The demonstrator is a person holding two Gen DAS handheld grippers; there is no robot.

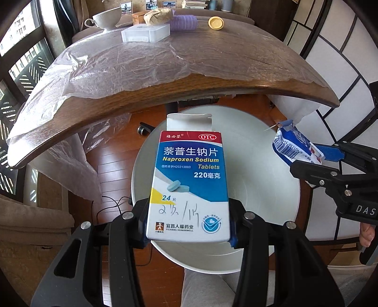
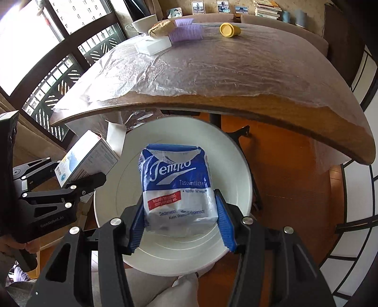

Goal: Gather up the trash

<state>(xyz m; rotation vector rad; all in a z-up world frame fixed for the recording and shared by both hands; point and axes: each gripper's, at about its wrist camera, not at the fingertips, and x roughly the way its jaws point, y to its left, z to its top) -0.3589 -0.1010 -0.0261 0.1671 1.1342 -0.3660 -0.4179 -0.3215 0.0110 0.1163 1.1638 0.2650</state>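
My left gripper point(image 1: 189, 226) is shut on a blue and white Naproxen tablet box point(image 1: 189, 184) with its top flap open, held above the round white bin point(image 1: 259, 170) on the floor. My right gripper point(image 2: 180, 224) is shut on a blue and white Tempo tissue packet point(image 2: 177, 189), also held over the white bin point(image 2: 234, 165). The tablet box point(image 2: 87, 160) and left gripper point(image 2: 70, 186) show at the left of the right wrist view. The tissue packet point(image 1: 295, 148) and right gripper point(image 1: 314, 165) show at the right of the left wrist view.
A wooden table point(image 1: 189, 87) covered with clear plastic film stands just beyond the bin. At its far end are a white box point(image 1: 145, 33), a teacup point(image 1: 106, 17), a purple roll point(image 1: 183, 22), a wrapped brown parcel point(image 1: 158, 15) and a yellow lid point(image 1: 216, 23).
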